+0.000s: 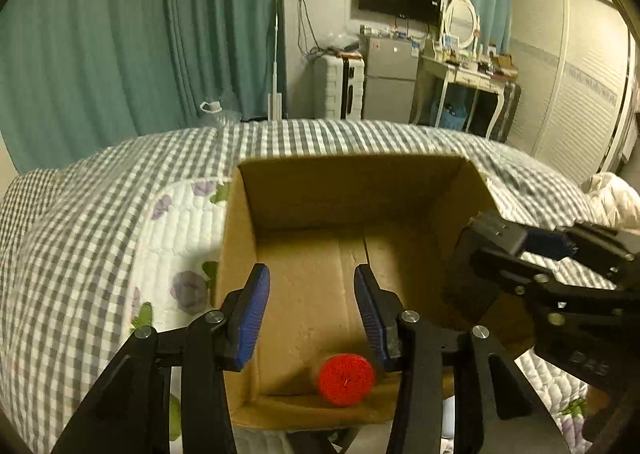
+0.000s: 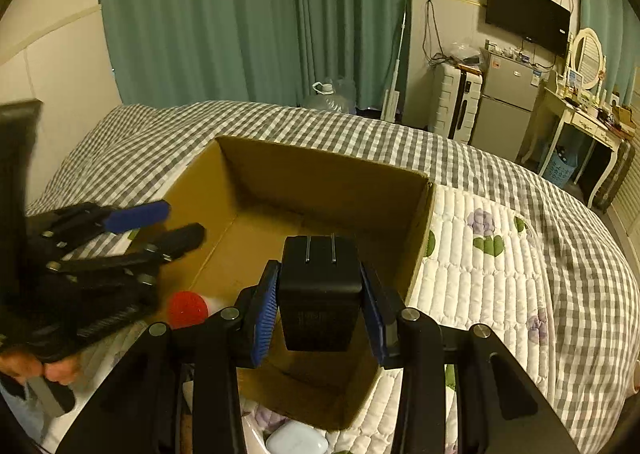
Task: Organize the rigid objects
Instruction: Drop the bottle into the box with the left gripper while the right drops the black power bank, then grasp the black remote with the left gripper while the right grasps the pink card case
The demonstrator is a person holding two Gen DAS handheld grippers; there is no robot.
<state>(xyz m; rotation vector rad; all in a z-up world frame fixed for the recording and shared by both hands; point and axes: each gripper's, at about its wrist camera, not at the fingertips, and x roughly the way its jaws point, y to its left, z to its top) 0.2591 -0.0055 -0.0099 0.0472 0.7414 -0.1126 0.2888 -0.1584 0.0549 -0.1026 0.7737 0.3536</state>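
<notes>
Fingers (image 2: 266, 318) clamp black charger (image 2: 320, 294) above cardboard box (image 2: 332, 178) holding red-capped bottle (image 2: 188, 309).

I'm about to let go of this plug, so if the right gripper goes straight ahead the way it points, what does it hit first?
Probably the cardboard box: the right gripper, shut on the black charger, points down into it, toward its floor or far wall. Depth is unclear.

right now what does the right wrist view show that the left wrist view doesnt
Only the right wrist view shows the black charger face-on, prongs forward, clamped in the right gripper, and a white earbud case beside the box. Only the left wrist view shows the left gripper head-on, open and empty. Both show the cardboard box and the red-capped object inside it.
</notes>
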